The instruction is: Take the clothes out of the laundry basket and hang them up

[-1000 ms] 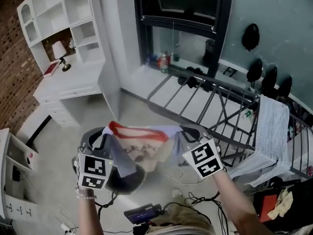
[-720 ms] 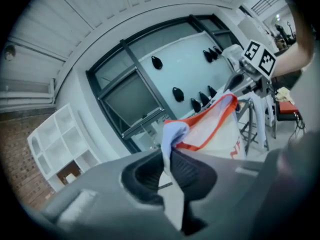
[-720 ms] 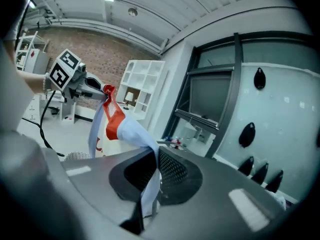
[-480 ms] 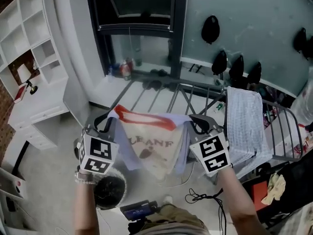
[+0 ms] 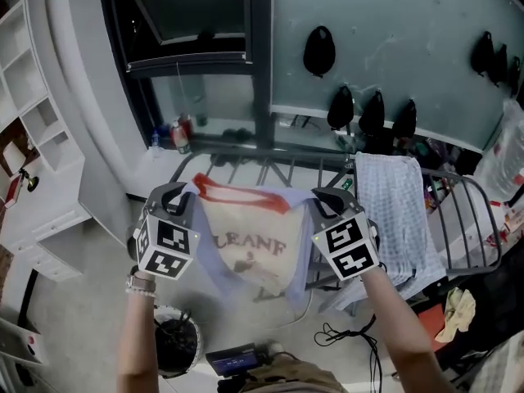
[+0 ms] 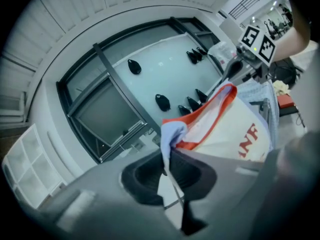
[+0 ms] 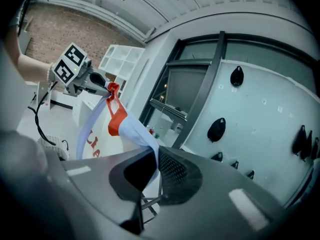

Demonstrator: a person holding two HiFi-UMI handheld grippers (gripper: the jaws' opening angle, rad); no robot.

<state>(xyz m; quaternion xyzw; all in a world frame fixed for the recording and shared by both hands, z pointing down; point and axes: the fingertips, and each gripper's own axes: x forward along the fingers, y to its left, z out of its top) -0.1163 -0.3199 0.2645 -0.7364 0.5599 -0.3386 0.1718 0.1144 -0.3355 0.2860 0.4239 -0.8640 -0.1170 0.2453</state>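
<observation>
The left fingers (image 5: 170, 193) and right fingers (image 5: 332, 197) are each clamped tight on one shoulder of the shirt (image 5: 246, 240), stretching its collar edge level between them. The drying rack (image 5: 270, 169) lies just beyond the shirt. Its bare rails are left of the hung towel (image 5: 397, 211), nearer the left hand.

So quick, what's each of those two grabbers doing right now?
Left gripper: closed, holding one top corner of the shirt.
Right gripper: closed, holding the shirt's other top corner.
</observation>
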